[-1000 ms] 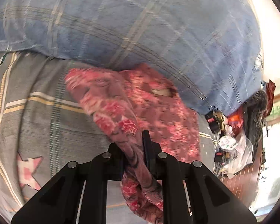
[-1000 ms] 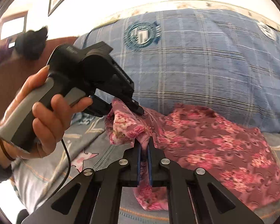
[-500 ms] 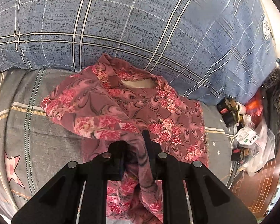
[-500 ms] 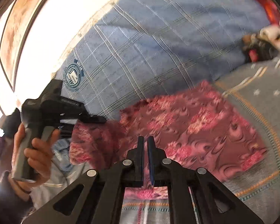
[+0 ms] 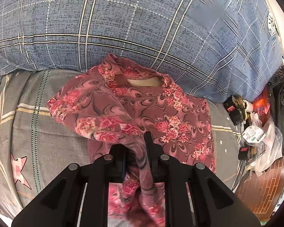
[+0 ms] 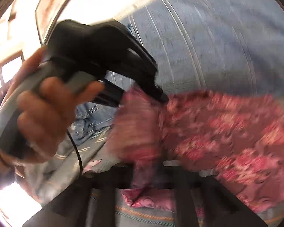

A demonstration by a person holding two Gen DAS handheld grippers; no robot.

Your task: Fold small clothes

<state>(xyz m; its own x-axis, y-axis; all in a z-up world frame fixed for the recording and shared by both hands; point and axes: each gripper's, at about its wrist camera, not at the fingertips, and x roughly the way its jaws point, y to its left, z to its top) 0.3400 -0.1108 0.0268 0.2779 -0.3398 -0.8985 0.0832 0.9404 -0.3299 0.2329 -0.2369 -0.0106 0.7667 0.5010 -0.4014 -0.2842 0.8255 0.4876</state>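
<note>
A small pink floral garment lies on the grey bedspread, its neckline toward the blue plaid pillow. My left gripper is shut on a bunched edge of the garment, which drapes down between its fingers. In the blurred right wrist view the garment spreads to the right, and a fold of it sits bunched between my right gripper's fingers, which look shut on it. The left gripper shows there, held by a hand, pinching the same cloth.
A cluttered pile of bags, bottles and a furry item sits at the bed's right edge over a brown floor. A cable hangs from the left gripper's handle. A bright window is at the left.
The left gripper has drawn its edge of the garment back over the body, with more cloth now spread flat. The right gripper has swung fast toward the left gripper, blurring its view.
</note>
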